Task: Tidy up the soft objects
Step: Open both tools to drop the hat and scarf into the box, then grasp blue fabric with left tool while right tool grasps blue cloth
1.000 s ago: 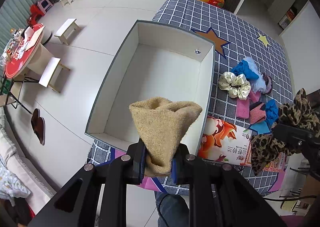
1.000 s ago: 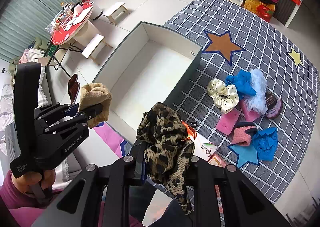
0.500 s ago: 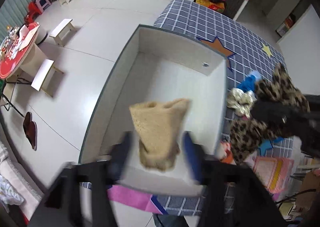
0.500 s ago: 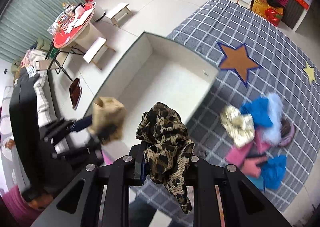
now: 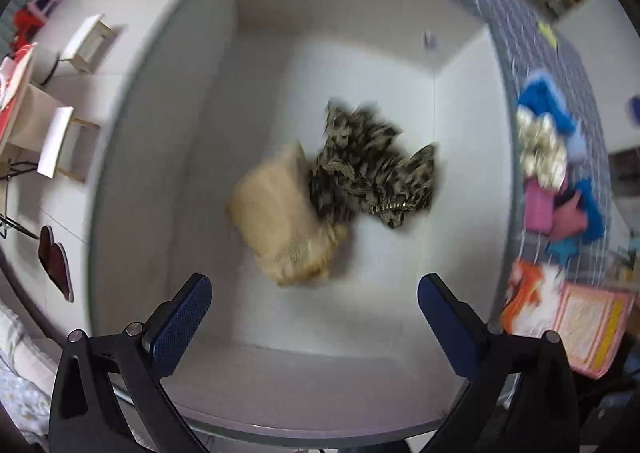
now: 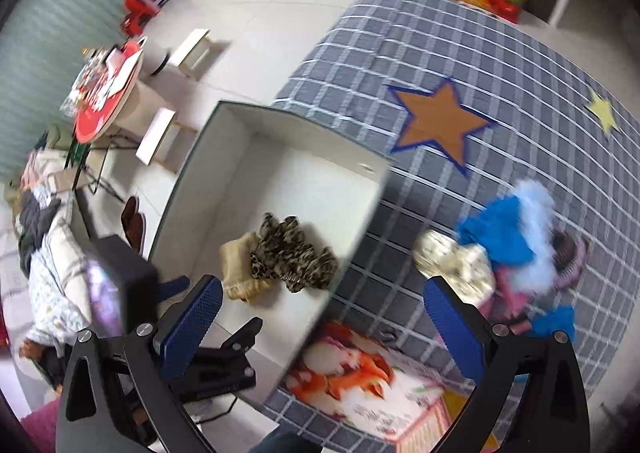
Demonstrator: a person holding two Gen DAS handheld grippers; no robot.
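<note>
With both tools spread wide and empty, left tool (image 5: 314, 303) over the white box (image 5: 460, 141), I see the tan knit (image 5: 282, 223) touching the leopard scarf (image 5: 370, 173) mid-box; remaining pile (image 6: 512, 245) looks limp and light, so pinch bunched fabric with right tool (image 6: 322, 311).

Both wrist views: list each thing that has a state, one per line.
Left tool: open, holding nothing, above the box.
Right tool: open, holding nothing.
White box: open-topped, holds two items.
Tan knit piece: lying in the box, released.
Leopard-print cloth: lying in the box, touching the tan piece.
Pile of soft items: on the checked mat, outside the box.
</note>
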